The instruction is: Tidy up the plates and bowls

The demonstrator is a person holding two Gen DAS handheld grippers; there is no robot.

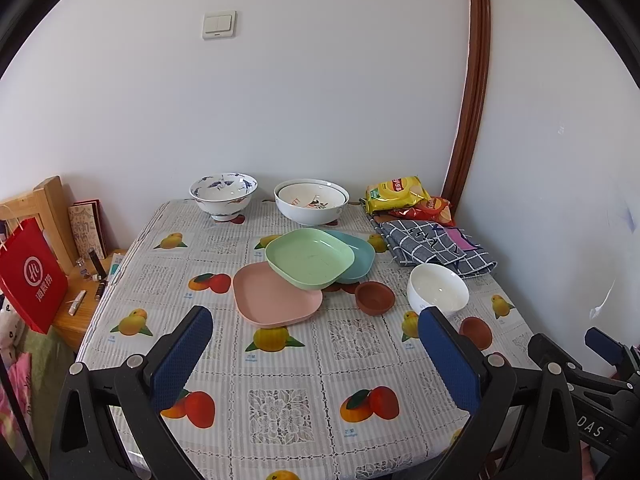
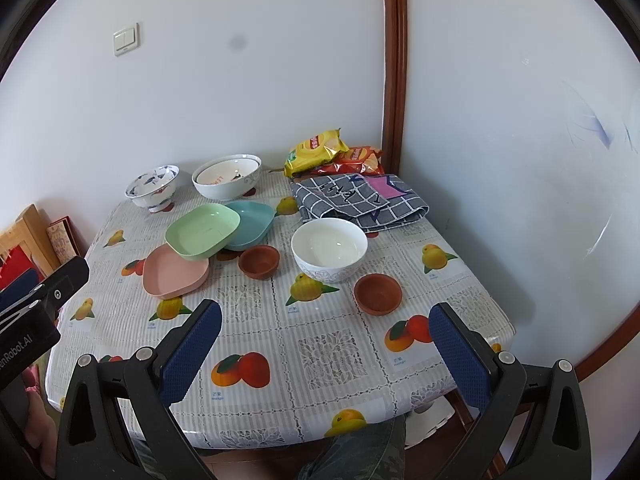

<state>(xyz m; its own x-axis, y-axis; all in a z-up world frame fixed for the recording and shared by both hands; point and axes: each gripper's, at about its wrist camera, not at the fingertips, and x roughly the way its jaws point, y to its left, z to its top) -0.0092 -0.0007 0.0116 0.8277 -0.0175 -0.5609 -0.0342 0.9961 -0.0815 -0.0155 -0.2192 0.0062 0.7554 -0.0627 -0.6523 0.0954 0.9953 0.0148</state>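
Both grippers spread, holding nothing, above the near table edge.

We note the left gripper point(image 1: 316, 356) and right gripper point(image 2: 326, 354) spread wide; green square plastic plate point(image 2: 202, 231) overlaps pink plate point(image 2: 176, 274) and teal plate point(image 2: 252, 224) at 11 o'clock, white ceramic bowl point(image 2: 329, 249) at 12.

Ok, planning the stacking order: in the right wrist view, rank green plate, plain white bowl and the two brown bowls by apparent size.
1. green plate
2. plain white bowl
3. brown bowls: alike; the nearer one's slight edge may be nearness.
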